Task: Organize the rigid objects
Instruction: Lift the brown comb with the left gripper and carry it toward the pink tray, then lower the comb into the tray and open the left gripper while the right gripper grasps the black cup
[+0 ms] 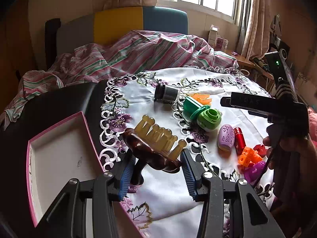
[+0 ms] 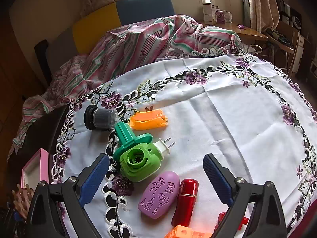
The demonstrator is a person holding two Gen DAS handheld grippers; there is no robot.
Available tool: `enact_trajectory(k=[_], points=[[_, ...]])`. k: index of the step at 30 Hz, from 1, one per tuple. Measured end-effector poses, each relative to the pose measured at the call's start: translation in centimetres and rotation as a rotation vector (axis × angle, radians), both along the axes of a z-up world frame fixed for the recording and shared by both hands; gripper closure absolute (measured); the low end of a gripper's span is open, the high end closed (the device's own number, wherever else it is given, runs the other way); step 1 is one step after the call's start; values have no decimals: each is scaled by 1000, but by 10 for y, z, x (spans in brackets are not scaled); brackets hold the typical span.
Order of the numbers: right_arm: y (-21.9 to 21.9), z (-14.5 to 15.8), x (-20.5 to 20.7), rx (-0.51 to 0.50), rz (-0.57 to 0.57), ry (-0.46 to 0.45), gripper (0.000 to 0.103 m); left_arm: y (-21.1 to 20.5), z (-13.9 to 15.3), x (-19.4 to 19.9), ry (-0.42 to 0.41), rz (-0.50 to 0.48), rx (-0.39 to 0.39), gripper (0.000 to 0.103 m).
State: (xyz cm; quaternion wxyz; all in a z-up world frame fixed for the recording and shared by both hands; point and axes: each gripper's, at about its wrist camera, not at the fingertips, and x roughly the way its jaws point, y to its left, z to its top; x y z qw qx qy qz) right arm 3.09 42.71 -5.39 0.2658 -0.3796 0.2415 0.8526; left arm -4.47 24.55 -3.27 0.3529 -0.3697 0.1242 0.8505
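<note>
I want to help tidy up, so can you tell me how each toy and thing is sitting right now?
Left gripper: shut on brown wooden massage comb.
Right gripper: open, holding nothing.
Pink-edged cardboard box: open, nothing visible inside.
Black and clear jar: on its side.
Red metallic tube: lying down, capped.
Green plug-in device: unplugged, prongs sideways.

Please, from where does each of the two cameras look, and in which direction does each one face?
Left wrist: sits behind the left gripper, low over the table's left part, facing the bed; its blue pads flank the wooden massage comb; pink box at left; the person's hand shows at right.
Right wrist: sits behind the open right gripper, facing the bed over the purple oval and red tube.
Shared: green plug-in device, purple oval, red tube.
</note>
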Motion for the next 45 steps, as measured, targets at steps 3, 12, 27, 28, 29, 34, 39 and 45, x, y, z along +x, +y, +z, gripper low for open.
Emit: enact_trajectory(k=[3,12,27,28,29,34,39,45], points=[[0,0,-1,2,2,-3,5,-4,-1,4,-5,4,3,56],[-1,-1,-1,-5,5,-3,7,-16,2,12,-15,12,13,56],[-8,-8,-8,6,38,-44,7,-69,3,6,-63,84,61,56],[-9,-8,-9,-1,51,-44,7,-73,3,5,-65,88,64,56],[-12,-9,-11,-1,66,-48,7,-78,4,4,-67,93,68,56],[-34,-8,-33,3,208,-72,7,-97,5,-2,-65,110,72,56],[-43,3,-79,127,359,-124,7,-113,2,-10,-94,139,86,56],[-41,-7,-147,257,523,-257,7,-128,0,-21,-120,164,103,56]])
